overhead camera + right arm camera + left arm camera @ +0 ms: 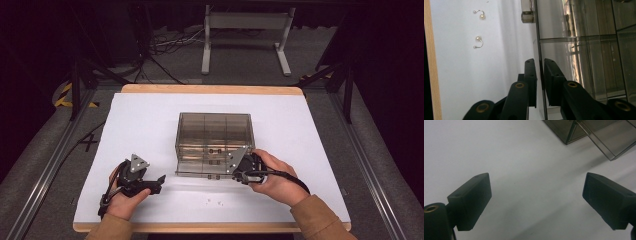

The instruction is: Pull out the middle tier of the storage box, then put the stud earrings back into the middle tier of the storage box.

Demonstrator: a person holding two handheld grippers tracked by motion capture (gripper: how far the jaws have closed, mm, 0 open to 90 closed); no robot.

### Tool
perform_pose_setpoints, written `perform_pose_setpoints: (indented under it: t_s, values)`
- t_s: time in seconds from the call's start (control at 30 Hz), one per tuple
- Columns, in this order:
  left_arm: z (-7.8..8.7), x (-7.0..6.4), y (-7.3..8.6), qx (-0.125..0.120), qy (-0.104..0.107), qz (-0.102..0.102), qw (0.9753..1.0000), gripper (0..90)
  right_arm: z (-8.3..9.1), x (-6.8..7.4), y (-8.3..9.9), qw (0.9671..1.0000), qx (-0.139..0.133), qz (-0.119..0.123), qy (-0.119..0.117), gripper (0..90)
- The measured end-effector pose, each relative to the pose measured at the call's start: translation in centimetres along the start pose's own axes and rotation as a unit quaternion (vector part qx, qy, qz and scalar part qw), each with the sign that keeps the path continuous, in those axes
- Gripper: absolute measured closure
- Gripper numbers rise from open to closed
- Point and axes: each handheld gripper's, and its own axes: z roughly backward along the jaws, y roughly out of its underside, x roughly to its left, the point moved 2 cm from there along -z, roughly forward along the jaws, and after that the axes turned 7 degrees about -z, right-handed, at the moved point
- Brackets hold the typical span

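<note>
Smoky acrylic organizer (214, 131): right gripper (539, 72) clamped on its drawer front (539, 50); left gripper (536, 195) spread, idle. Risk: thin panel slipping free.

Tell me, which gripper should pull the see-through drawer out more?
Probably the right gripper. Its jaws are closed on the drawer front of the clear box. The left gripper is open over the bare white table, apart from the box, so it would have to travel first.
</note>
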Motion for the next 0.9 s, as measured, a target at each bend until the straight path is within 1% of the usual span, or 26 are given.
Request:
perform_pose_setpoints:
  t_s: [0.07,0.1,0.13,0.17,0.23,0.27,0.3,0.33,0.4,0.47,0.5,0.53,0.57,0.67,0.9]
  values:
    - [0.0,0.0,0.0,0.0,0.0,0.0,1.0,9.3,0.1,0.1,-0.1,1.0,-0.002,-0.004,-0.002,76.1]
    - [0.0,0.0,0.0,0.0,0.0,0.0,1.0,9.3,0.3,0.1,-0.1,0.9999,-0.005,-0.01,-0.003,75.3]
    - [0.0,0.0,0.0,0.001,0.001,0.0,1.0,9.3,0.5,0.1,-0.1,0.9999,-0.012,-0.007,-0.002,74.4]
    - [0.0,0.0,0.0,0.001,0.001,0.0,1.0,9.3,0.6,0.1,-0.2,0.9999,-0.013,-0.01,-0.003,73.6]
    - [0.0,0.0,0.0,0.001,0.0,0.0,1.0,9.3,1.1,0.1,-0.2,0.9995,-0.028,-0.014,0.001,72.6]
    - [-0.1,0.0,0.0,0.0,0.001,0.001,1.0,9.3,1.3,0.1,-0.2,0.9995,-0.027,-0.018,-0.003,72.2]
    - [-0.1,0.0,0.0,0.0,0.001,0.001,1.0,9.3,1.5,0.1,-0.3,0.9991,-0.035,-0.023,0.001,71.5]
    - [-0.1,0.0,0.0,-0.001,0.0,0.0,1.0,9.3,1.7,0.2,-0.3,0.999,-0.037,-0.025,-0.003,71.0]
    - [0.0,0.0,0.0,0.0,0.0,0.0,1.0,9.3,2.2,0.3,-0.5,0.9981,-0.05,-0.035,-0.004,70.0]
    - [0.0,0.0,0.0,0.001,0.0,0.0,1.0,9.3,2.4,0.4,-0.5,0.9978,-0.053,-0.039,-0.007,69.0]
    - [0.0,0.0,0.0,0.0,0.001,0.0,1.0,9.3,2.5,0.4,-0.6,0.9971,-0.059,-0.046,-0.011,68.3]
    - [0.0,0.0,0.0,-0.001,-0.001,-0.001,1.0,9.3,2.9,0.6,-0.7,0.9956,-0.07,-0.06,-0.016,67.7]
    - [0.0,0.0,0.0,-0.001,-0.001,-0.001,1.0,9.3,2.9,0.6,-0.7,0.9956,-0.07,-0.06,-0.016,67.7]
    - [0.0,0.0,0.0,0.0,0.0,0.001,1.0,9.3,3.2,0.7,-0.9,0.9937,-0.079,-0.076,-0.023,67.6]
    - [0.0,0.0,0.0,-0.001,-0.001,0.0,1.0,9.3,3.5,1.1,-1.3,0.9918,-0.09,-0.086,-0.029,66.5]
